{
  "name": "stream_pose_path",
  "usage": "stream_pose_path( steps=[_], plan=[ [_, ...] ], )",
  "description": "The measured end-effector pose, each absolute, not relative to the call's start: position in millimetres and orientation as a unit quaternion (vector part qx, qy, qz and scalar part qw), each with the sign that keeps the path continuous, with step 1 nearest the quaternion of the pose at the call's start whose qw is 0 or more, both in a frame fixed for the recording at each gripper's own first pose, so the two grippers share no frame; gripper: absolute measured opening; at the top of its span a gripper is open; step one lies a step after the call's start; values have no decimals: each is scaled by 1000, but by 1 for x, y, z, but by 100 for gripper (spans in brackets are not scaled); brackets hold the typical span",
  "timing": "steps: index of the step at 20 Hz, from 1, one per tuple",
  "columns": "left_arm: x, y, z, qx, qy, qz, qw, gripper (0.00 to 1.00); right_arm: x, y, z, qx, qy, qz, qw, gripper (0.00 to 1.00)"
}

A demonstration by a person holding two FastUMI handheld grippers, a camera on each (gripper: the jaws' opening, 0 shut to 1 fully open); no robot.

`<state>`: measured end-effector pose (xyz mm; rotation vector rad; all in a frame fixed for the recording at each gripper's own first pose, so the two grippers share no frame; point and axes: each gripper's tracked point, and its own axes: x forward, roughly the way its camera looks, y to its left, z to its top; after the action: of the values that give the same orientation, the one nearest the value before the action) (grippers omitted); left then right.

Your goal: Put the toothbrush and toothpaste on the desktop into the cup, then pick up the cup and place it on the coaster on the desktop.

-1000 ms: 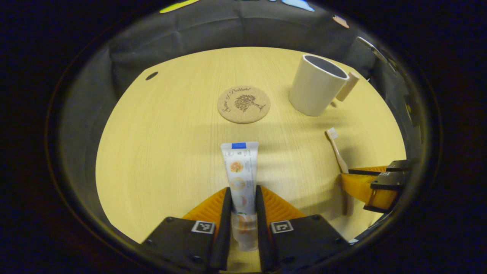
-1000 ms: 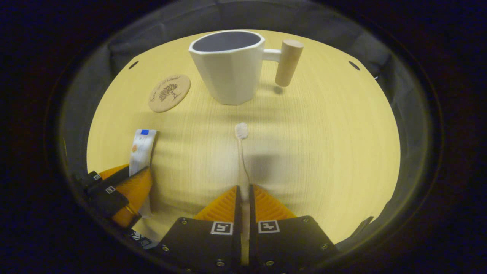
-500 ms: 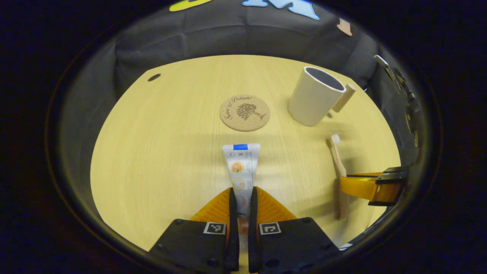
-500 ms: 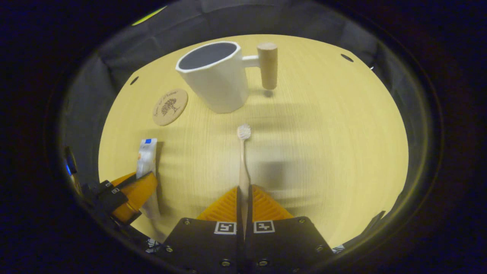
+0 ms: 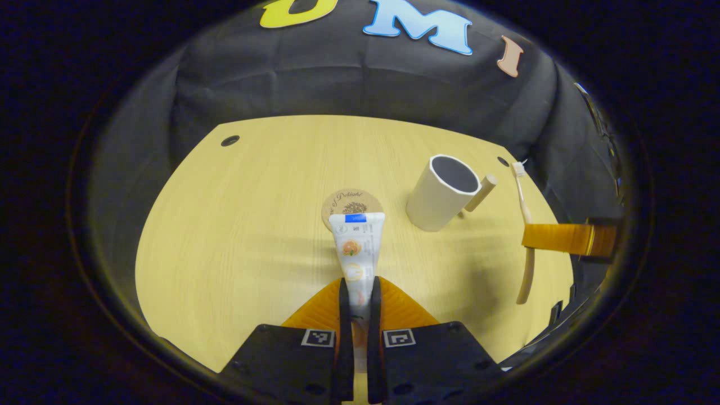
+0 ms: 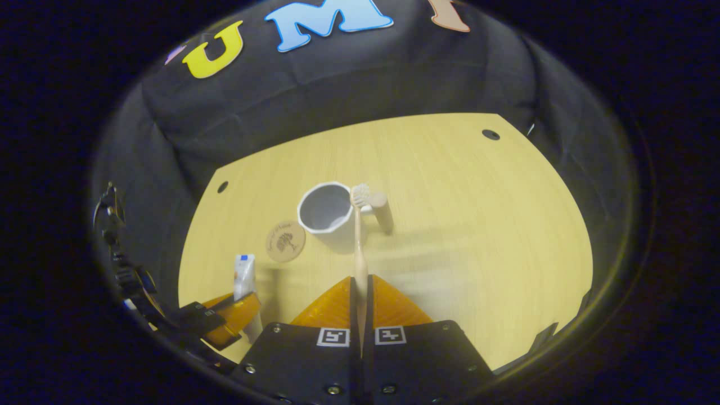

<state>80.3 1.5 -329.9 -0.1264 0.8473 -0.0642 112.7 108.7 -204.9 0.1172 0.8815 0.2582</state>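
The left gripper [image 5: 358,292] has its fingers clamped on the lower end of the white printed toothpaste tube [image 5: 356,247], which juts forward from the jaws, clear of the pale wooden desktop [image 5: 253,214]. The right gripper [image 6: 360,289] pinches the handle of the slim beige toothbrush [image 6: 359,236] in the same way, the bristle head pointing ahead and lining up with the near rim of the white faceted cup with a wooden peg handle [image 6: 326,216]; the left gripper view shows the brush held upright beside the cup, near the desktop's right edge. The cup stands empty toward the middle of the desktop, with the round cork coaster [image 6: 285,241] just beside it on its left. So both items are grasped and raised, but neither is in the cup yet; dropping them in, then carrying the cup onto the coaster, remains.
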Motion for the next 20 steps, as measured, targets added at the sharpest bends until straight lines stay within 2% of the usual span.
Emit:
stream_pose_path(
  steps=[7, 12, 20],
  plan=[
    [86, 12, -309, -71, 397, -23, 915, 17, 186, 145, -161, 91, 371, 147, 912, 2],
    [79, 28, -308, -77, 401, -7, 913, 17, 236, 172, -155, 126, 342, 158, 918, 2],
    [50, 63, -278, -83, 408, 29, 909, 17, 260, 183, -177, 80, 313, 166, 932, 2]
  ],
)
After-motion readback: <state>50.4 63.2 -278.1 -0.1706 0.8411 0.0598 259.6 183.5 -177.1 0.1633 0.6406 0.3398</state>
